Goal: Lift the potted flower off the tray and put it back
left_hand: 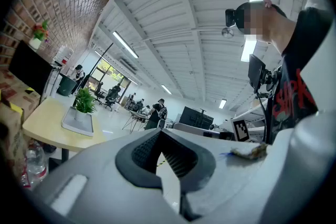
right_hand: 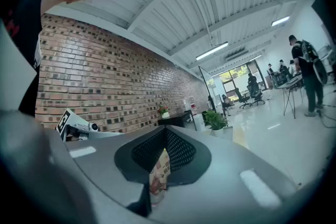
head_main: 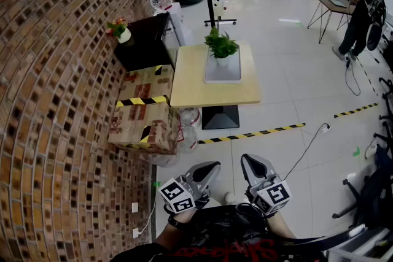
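Note:
The potted flower [head_main: 221, 46], a leafy green plant in a white pot, stands on a grey tray [head_main: 223, 73] on a light wooden table [head_main: 215, 92] well ahead of me. Both grippers are held close to my body, far from the table. My left gripper [head_main: 210, 167] and right gripper [head_main: 247, 161] are side by side, jaws together and nothing in them. The left gripper view shows its shut jaws [left_hand: 165, 152] with the plant [left_hand: 84, 102] far off at the left. The right gripper [right_hand: 165, 147] looks shut too, the plant [right_hand: 215, 120] small behind it.
A brick wall [head_main: 55, 101] runs along the left. Taped cardboard boxes [head_main: 144, 110] and water bottles [head_main: 189, 123] stand beside the table. A black cabinet [head_main: 144, 43] bears a small flower pot [head_main: 120, 29]. Yellow-black floor tape [head_main: 252, 134] crosses in front. A person [head_main: 359, 15] stands far right.

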Available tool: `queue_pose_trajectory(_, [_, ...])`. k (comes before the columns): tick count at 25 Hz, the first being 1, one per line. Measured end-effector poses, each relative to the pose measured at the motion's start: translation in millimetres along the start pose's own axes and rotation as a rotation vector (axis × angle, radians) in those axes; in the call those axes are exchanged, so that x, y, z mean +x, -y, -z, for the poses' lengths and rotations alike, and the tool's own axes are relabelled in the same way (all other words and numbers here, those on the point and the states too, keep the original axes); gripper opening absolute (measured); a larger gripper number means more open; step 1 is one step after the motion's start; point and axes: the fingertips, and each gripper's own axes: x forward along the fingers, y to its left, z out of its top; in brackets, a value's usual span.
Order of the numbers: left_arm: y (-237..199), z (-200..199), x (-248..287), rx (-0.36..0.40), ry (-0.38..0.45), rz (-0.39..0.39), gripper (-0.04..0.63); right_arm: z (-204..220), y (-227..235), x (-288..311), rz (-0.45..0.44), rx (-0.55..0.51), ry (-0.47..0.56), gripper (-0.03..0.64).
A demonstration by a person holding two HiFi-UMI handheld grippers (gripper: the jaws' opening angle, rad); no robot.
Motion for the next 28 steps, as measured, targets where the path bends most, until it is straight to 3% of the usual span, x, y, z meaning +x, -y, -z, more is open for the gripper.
queue_pose_trajectory(5, [-79.3, -24.3, 29.8, -0.019, 0.025, -0.042, -0.006, 3.8, 42.6, 70.6, -0.044, 0.033, -0.012, 0.003])
queue_pose_trajectory(10, [-175.2, -37.0, 55.1, -0.032, 0.004, -0.029, -0.006, 18.5, 91.2, 146.5, 0.013, 0.003, -0.05, 0.004])
queue_pose_trajectory(11, [-199.1, -40.6, 59.2, -0.027, -0.007, -0.027, -0.006, 20.1, 103.0, 167.1, 0.038, -0.003, -0.052, 0.025])
queue_pose_trajectory(13, [-249.8, -50.1, 66.5, -0.015, -0.029, -0.027, -0.006, 23.4, 127.8, 216.7, 0.093, -0.019, -0.073, 0.178])
queue_pose_trajectory(14, [-274.8, -55.7, 68.9, -0.017, -0.037, -0.025, -0.006, 26.8, 140.5, 243.4, 0.118, -0.033, -0.091, 0.219])
queue_pose_trajectory(20, [-394.6, -99.8, 66.9, -0.03, -0.047, 0.032, -0.006, 49.8, 202.7, 385.2, 0.227, -0.075, -0.167, 0.299])
queue_pose_trajectory(24, [-450.5, -134.5, 64.8, -0.042, -0.01, 0.023, -0.006, 78.0, 256.5, 456.5, 0.26, -0.084, -0.255, 0.429])
queue_pose_trajectory(28, [-486.2, -152.9, 48.6, -0.106, 0.041, -0.032, -0.006, 133.1, 324.6, 515.9, 0.308, -0.05, -0.37, 0.553])
